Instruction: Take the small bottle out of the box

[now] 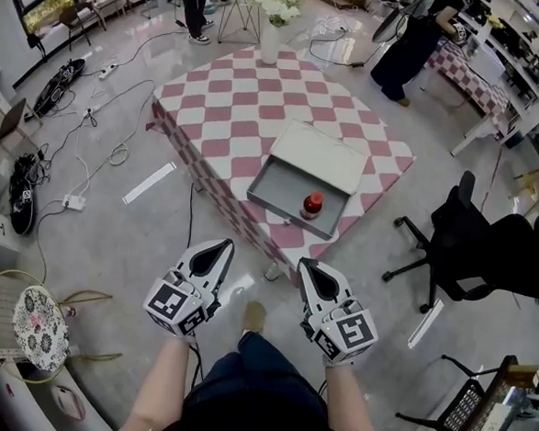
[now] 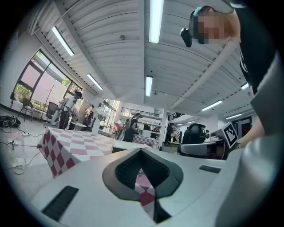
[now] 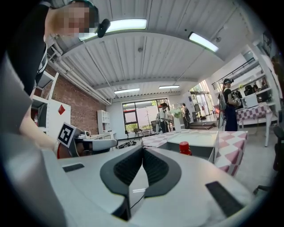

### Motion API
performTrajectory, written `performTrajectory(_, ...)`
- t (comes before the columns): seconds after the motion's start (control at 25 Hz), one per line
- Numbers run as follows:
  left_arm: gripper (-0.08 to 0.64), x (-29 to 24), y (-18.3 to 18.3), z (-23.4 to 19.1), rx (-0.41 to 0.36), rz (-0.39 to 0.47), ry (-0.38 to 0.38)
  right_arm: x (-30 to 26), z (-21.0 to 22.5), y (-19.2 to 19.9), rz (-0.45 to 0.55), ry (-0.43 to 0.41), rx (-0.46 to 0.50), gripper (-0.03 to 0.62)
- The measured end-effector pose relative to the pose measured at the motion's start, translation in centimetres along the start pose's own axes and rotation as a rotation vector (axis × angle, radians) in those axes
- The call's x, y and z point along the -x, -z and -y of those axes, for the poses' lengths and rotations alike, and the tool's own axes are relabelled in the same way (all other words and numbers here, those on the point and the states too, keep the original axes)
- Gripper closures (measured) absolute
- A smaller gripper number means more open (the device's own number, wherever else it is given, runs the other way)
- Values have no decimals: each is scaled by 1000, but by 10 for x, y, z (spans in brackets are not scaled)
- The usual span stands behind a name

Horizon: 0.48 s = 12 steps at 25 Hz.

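Note:
A small bottle [image 1: 313,205] with a red cap stands in the open grey box [image 1: 273,188] near the front edge of the checkered table [image 1: 230,115]. Its red cap [image 3: 184,147] also shows above the box wall in the right gripper view. My left gripper [image 1: 223,249] and right gripper [image 1: 305,265] are held low in front of the table, short of its edge, both shut with nothing between the jaws. The left gripper [image 2: 142,153] points at the table's corner, and the right gripper [image 3: 143,150] points toward the box.
The box lid [image 1: 320,155] lies open behind the box. A white vase of flowers [image 1: 271,35] stands at the table's far edge. A black office chair [image 1: 475,243] is to the right. Cables [image 1: 92,115] lie on the floor at left. People stand beyond the table.

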<state>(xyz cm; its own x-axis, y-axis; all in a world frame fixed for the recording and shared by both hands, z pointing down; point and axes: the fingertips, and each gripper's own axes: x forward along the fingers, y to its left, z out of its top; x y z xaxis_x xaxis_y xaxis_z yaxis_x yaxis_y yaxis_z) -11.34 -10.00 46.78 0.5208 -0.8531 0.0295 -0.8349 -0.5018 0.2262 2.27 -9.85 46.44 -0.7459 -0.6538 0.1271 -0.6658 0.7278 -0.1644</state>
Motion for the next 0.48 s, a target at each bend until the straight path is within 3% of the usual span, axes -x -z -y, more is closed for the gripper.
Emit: performTrajectory(0.48, 558, -61, 10, -19, -11, -60, 58, -42, 49, 5, -40, 31, 11, 588)
